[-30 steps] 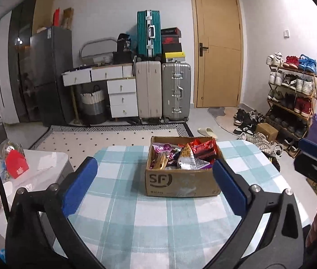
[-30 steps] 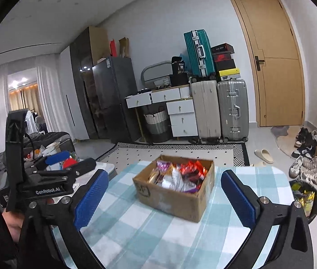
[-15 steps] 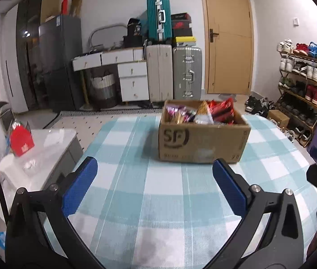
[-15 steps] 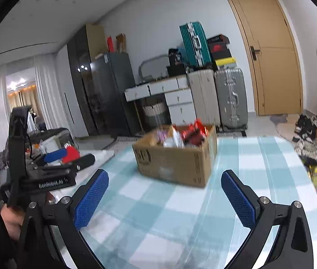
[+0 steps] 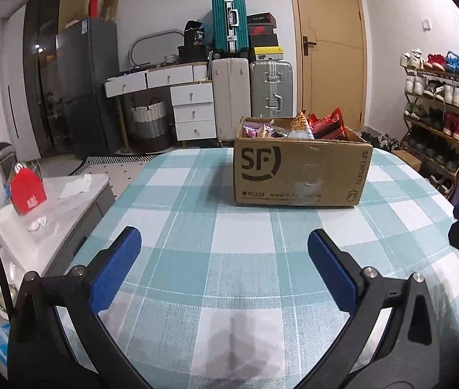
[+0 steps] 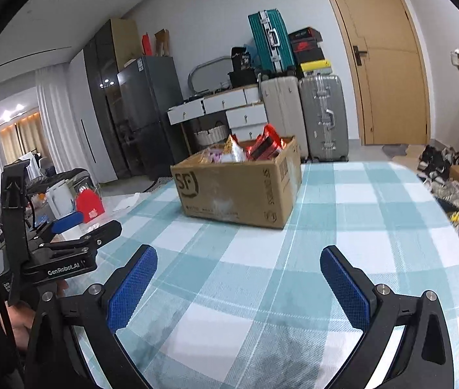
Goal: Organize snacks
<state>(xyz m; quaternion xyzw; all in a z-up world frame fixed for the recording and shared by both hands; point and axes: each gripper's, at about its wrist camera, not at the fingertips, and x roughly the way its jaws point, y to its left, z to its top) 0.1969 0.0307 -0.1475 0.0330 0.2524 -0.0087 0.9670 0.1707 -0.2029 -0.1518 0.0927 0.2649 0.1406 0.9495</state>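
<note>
1. While both grippers hang low over the checked tablecloth (image 5: 229, 259), confirm the left gripper (image 5: 224, 261) and right gripper (image 6: 239, 278) have fingers spread wide, holding nothing.
2. Locate the cardboard box (image 5: 300, 171), upper centre of frame, well apart from both.
3. Approach the snack packets (image 5: 325, 124) from above the rim; grasp one packet only.

Left wrist view: low over the teal-and-white checked tablecloth (image 5: 245, 227), facing the printed front of the brown cardboard snack box (image 5: 300, 171) head-on, fairly near. Right wrist view: similar height, set further right, facing the same box (image 6: 239, 191) corner-on. Shared: box, tablecloth (image 6: 343, 214), stacked suitcases, wooden door. The right view also catches the left gripper (image 6: 77, 227).
</note>
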